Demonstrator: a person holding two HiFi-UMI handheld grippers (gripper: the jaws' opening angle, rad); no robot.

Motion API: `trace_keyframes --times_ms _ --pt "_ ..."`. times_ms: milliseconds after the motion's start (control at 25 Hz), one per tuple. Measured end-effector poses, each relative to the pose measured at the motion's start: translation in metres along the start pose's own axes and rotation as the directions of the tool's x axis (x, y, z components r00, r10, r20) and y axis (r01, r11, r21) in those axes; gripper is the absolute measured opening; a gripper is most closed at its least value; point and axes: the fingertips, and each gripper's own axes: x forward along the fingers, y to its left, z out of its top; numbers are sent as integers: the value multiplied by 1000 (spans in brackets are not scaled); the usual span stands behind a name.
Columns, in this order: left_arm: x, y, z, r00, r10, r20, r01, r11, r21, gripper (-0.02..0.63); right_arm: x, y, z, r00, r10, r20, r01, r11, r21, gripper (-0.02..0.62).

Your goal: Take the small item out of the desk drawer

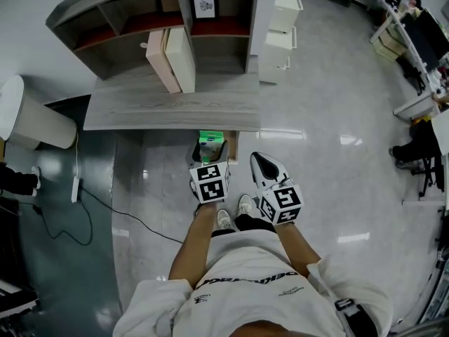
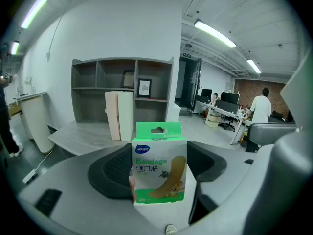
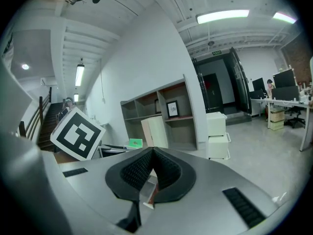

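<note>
My left gripper [image 2: 157, 174] pinches the green-and-white cardboard bandage box [image 2: 159, 153]; any loosening could drop it. Right gripper [image 3: 152, 153] pressed together.

Bandage box [image 2: 159, 163] = glossy printed card; left gripper [image 2: 159, 169] shell smooth matt grey plastic w/ black ribbed pads [image 2: 115, 173]; desk [image 1: 172, 107] matt grey wood-grain top; floor [image 1: 337, 118] v. glossy, reflective; T-shirt [image 1: 245, 272] white cloth.

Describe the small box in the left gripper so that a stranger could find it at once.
In front of the grey desk with its shelf unit, the left gripper holds a small bandage box upright between its jaws. It alone is bright green and white, printed Bandage, with a plaster pictured.
</note>
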Motion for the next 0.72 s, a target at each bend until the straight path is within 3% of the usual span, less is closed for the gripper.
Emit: trace_keyframes --times_ms 720 --pt "-64 -2 64 988 -20 152 15 999 32 356 -9 12 63 995 -6 100 10 999 -39 31"
